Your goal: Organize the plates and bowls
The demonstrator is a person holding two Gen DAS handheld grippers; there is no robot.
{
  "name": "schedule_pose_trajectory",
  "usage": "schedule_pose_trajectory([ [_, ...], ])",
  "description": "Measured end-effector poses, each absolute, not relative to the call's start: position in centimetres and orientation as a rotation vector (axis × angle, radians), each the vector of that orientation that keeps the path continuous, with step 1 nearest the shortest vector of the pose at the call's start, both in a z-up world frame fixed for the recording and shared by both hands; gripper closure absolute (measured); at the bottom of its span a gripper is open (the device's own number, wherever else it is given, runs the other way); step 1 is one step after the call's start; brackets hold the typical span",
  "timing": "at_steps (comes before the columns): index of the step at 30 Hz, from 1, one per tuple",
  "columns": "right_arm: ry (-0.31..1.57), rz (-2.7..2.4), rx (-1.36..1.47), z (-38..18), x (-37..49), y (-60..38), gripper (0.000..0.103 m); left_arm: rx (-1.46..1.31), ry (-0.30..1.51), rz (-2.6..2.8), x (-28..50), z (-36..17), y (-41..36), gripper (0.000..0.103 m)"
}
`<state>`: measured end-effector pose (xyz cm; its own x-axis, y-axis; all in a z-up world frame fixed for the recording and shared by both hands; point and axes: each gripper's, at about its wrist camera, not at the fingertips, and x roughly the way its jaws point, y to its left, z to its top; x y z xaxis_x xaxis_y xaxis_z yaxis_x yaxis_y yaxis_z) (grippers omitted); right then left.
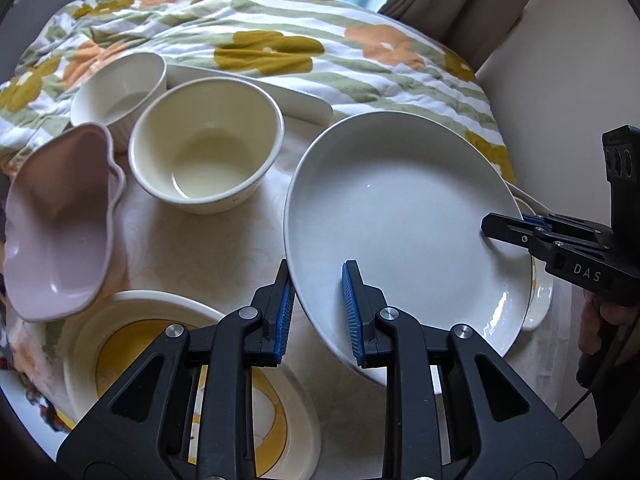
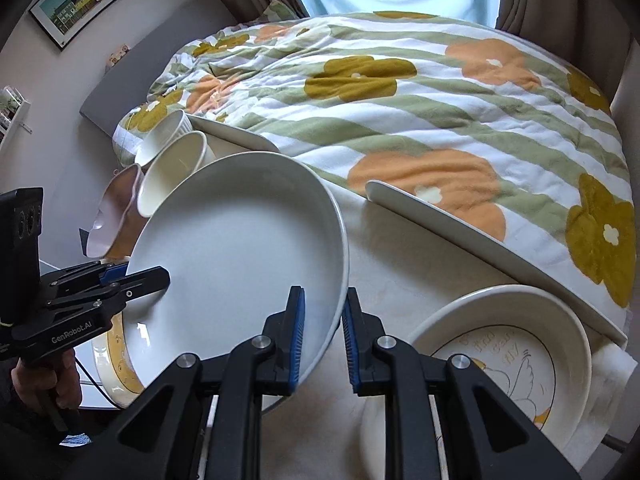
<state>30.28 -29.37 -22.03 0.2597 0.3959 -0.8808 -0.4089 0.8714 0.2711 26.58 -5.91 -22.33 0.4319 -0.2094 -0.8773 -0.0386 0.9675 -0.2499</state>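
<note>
A large pale grey plate (image 1: 400,216) (image 2: 240,256) hangs tilted above the table, held by both grippers. My left gripper (image 1: 318,284) is shut on its near rim in the left wrist view, one blue pad on each side of the rim. In the right wrist view, my right gripper (image 2: 325,304) is shut on the opposite rim. Each gripper also shows in the other's view: the right gripper (image 1: 496,232) at the plate's right edge, the left gripper (image 2: 140,276) at its left edge. A cream bowl (image 1: 206,148), a ribbed ramekin (image 1: 120,92) and a pink shell-shaped dish (image 1: 60,220) stand behind.
A yellow-patterned deep plate (image 1: 160,360) lies below the left gripper. A deep plate with a bird drawing (image 2: 500,360) sits at the right. A gold-rimmed dish (image 1: 540,296) peeks out under the lifted plate. White tray edges (image 2: 480,240) border a floral quilt (image 2: 400,100).
</note>
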Motion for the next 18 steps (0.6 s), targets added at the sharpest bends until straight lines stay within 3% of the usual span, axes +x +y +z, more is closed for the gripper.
schedule_pose_trajectory([
  [10, 1.089, 0.577, 0.003, -17.9, 22.3, -25.5, 0.086, -0.194, 1.038, -0.105, 19.1, -17.4, -2.5, 0.082],
  [18, 1.090, 0.559, 0.041, -18.4, 17.1, -21.4, 0.086, -0.173, 1.071, -0.124, 14.5, -17.8, 1.9, 0.082],
])
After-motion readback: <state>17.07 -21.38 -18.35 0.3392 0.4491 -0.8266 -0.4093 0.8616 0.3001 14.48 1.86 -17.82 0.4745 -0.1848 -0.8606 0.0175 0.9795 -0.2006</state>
